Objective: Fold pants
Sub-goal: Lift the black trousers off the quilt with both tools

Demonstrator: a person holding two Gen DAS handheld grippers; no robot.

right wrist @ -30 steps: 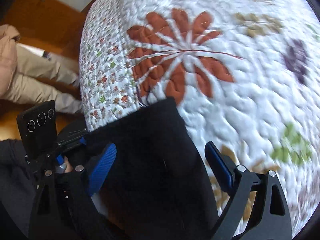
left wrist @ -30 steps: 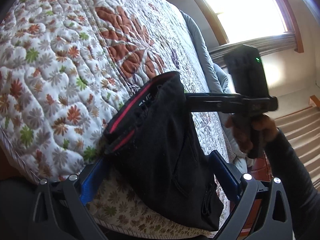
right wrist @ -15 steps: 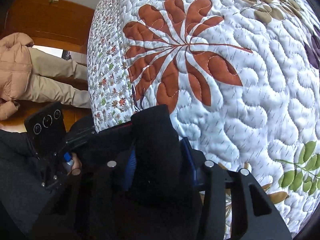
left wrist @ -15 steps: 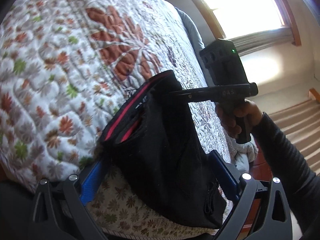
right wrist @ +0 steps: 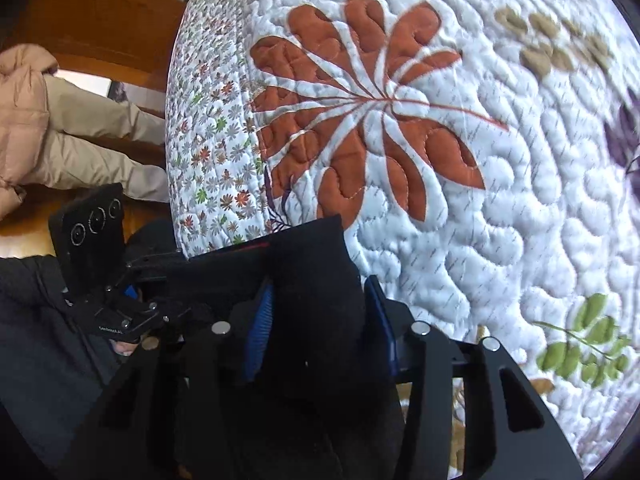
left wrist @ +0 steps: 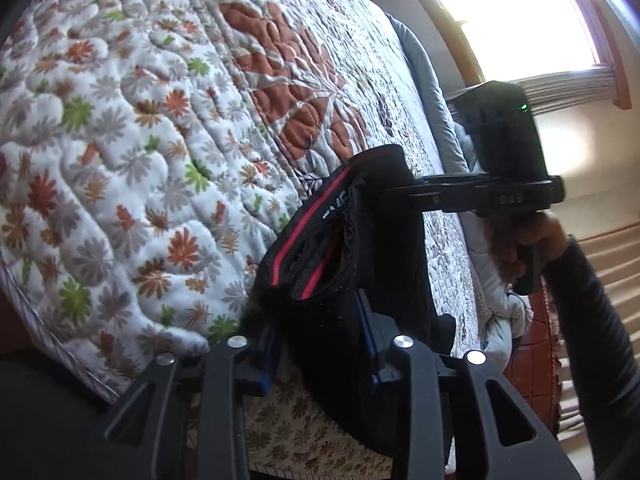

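The black pants with a red-striped waistband hang at the edge of the quilted bed. My left gripper is shut on the waistband end of the pants. My right gripper is shut on the other corner of the pants; it also shows in the left wrist view, pinching the top corner. The pants stretch between both grippers above the quilt. The lower legs of the pants are hidden.
A bright window is beyond the bed. A person in a tan jacket stands by a wooden wall at the bed's far side. Wooden steps lie to the right.
My right gripper closed on the pants corner first, then my left gripper closed on the waistband. Both were open a second ago.
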